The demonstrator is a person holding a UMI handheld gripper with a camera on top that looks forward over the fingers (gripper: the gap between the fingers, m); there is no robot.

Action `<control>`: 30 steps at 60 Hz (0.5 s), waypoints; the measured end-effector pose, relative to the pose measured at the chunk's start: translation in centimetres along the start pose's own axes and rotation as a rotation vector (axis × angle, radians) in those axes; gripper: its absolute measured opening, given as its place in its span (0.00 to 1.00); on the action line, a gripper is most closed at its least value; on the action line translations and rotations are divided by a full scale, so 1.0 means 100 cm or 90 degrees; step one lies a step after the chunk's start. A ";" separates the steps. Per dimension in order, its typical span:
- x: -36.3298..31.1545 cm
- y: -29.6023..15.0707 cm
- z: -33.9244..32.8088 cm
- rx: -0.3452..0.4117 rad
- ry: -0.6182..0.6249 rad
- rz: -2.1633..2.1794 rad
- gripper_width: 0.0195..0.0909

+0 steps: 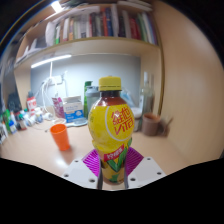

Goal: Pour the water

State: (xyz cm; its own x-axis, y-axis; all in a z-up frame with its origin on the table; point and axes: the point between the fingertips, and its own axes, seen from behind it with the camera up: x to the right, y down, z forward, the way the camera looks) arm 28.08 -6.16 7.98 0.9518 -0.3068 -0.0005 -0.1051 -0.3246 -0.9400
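Fingers [114, 170] clamp yellow bottle [112, 130] at its base, bottle upright, cap on. Orange cup [61, 136] stands on surface [35, 150] left of bottle. Pour not yet begun; tilt over cup left.

Bare desk [40, 150] left of bottle [111, 125]; orange cup [61, 136] beyond.

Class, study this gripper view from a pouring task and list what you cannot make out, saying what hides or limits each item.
- Bottle base: hidden behind the fingers and their pads in the gripper view.
- Orange cup contents: the side-on angle hides its inside.
- Book titles on the shelf: too small to read.
- Items on the desk behind the bottle: partly blocked by it, too small to name.
- Water level in the bottle: covered by its yellow label.
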 end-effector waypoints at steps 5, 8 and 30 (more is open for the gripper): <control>0.020 -0.054 0.025 0.016 0.040 -0.153 0.13; 0.023 -0.086 0.043 0.021 0.058 -0.281 0.14; -0.077 -0.187 0.138 0.141 0.147 -1.347 0.13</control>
State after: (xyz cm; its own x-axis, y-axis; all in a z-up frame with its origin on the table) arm 26.69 14.58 20.88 -0.4827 0.2027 0.8520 0.8420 -0.1605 0.5151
